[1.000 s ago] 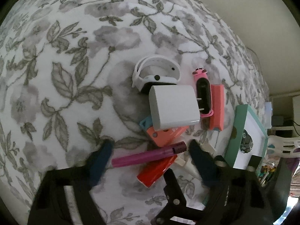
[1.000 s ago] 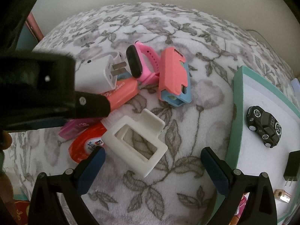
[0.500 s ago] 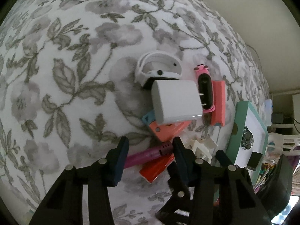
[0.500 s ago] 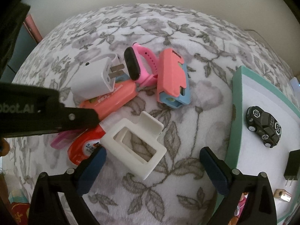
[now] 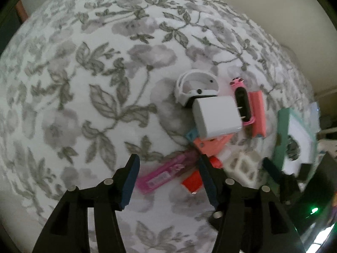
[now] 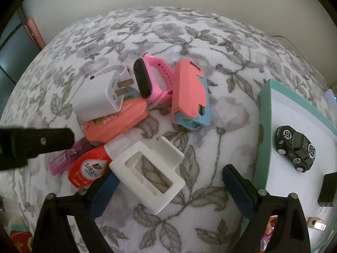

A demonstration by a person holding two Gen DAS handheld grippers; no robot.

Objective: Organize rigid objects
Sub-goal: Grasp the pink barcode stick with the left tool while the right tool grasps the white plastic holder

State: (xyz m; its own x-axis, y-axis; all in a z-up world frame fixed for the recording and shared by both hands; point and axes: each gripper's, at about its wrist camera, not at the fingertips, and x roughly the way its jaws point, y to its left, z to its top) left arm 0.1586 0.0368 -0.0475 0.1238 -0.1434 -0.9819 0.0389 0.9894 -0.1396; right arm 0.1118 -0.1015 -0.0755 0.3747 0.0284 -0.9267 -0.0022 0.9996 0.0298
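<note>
The right gripper (image 6: 168, 187) hangs over the white frame (image 6: 148, 174) at the bottom middle of its view. Its fingers are apart and closing, not pressing yet. It should drop lower and pinch both long sides evenly, so the frame won't tip. The green box (image 6: 263, 130) waits at the right edge. The left gripper (image 5: 168, 181) is opening above the purple pen (image 5: 166, 174), holding nothing.

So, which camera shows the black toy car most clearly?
The right wrist view: the black toy car lies whole and sharp on the white floor of the teal box. In the left wrist view it is only a dark blurred shape at the edge.
</note>
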